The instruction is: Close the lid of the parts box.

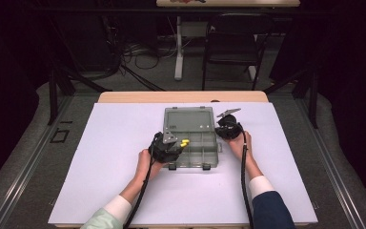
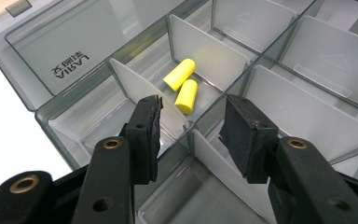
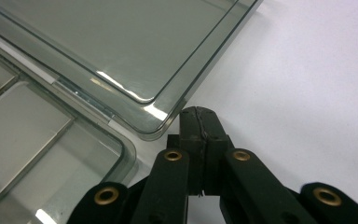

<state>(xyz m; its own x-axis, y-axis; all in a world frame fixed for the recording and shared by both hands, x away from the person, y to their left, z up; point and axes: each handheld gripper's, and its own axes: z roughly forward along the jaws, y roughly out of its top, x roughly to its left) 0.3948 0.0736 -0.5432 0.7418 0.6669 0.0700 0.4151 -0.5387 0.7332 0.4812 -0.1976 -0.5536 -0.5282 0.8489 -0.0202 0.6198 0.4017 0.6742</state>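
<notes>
Two yellow foam earplugs (image 2: 182, 85) lie side by side, touching, in one compartment of the clear grey plastic organizer box (image 1: 190, 151) that sits open in the middle of the white bench (image 1: 119, 186). In the high view they show as a small yellow spot (image 1: 185, 142) near the left side of the box's tray, just ahead of my left gripper (image 1: 166, 147).

My left gripper (image 2: 193, 128) hangs over the tray with its fingers (image 2: 144, 133) spread apart and nothing between them. They straddle a corner where thin translucent dividers (image 2: 140, 91) meet, and the earplugs lie just beyond the tips, in the next compartment, apart from both pads. The box's hinged lid (image 1: 188, 119) lies flat on the bench on the far side of the tray, and in the left gripper view lettering on it reads upside down.

My right gripper (image 1: 228, 128) rests at the right edge of the box, near the hinge line. Its fingers (image 3: 200, 135) are pressed together with nothing pinched between them, and their tips sit just beside the rounded corner of the lid (image 3: 121, 51), over bare white bench; I cannot tell whether they touch it. A corner of the tray (image 3: 51, 154) shows at the lower left of the right gripper view.
</notes>
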